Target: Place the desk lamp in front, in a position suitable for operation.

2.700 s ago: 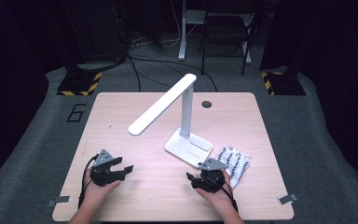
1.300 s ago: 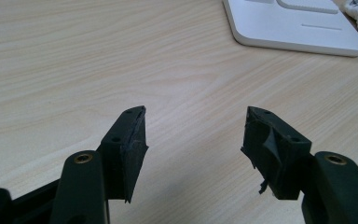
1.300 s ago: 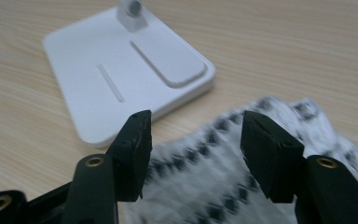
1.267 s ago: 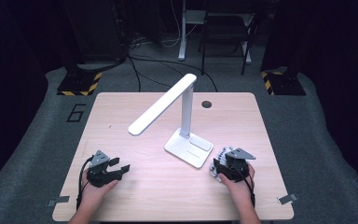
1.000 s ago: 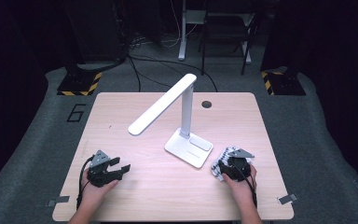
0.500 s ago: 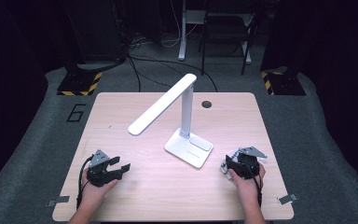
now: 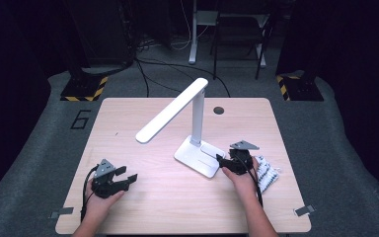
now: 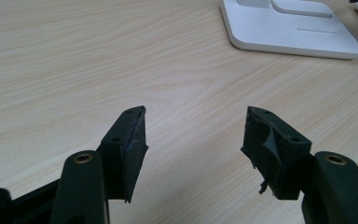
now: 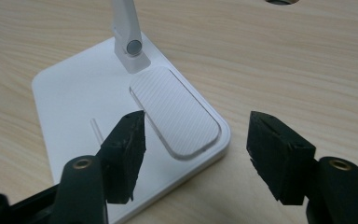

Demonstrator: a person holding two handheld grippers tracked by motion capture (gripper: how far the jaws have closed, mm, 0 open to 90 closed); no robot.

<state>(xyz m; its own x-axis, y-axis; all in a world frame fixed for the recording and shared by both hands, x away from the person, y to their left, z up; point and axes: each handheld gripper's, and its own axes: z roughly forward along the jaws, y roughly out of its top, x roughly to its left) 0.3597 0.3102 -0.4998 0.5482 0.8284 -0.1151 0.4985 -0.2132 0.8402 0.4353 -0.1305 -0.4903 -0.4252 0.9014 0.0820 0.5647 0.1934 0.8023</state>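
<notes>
A white desk lamp stands mid-table, its flat base (image 7: 200, 157) near the front and its long head (image 7: 170, 111) slanting down to the left. My right gripper (image 7: 222, 164) hovers at the base's right corner, pointing left. Its jaws have just been opening and nothing is between them. In the right gripper view the right gripper (image 9: 196, 140) straddles the corner of the base (image 9: 74, 102) beside its ribbed pad (image 9: 175, 112). A black-and-white striped packet (image 7: 267, 170) lies just right of that hand. My left gripper (image 7: 127, 174) rests open at the front left; the left gripper (image 8: 193, 140) faces bare wood.
The wooden table (image 7: 143, 207) has a round cable hole (image 7: 218, 110) behind the lamp. The lamp's base (image 8: 289, 28) lies far off in the left gripper view. Grey floor mats, cables and chair legs surround the table. Tape tabs mark the front corners.
The right hand left the striped packet, which now lies farther right, and swung left to the lamp base with its jaws wider. The left hand has not moved.
</notes>
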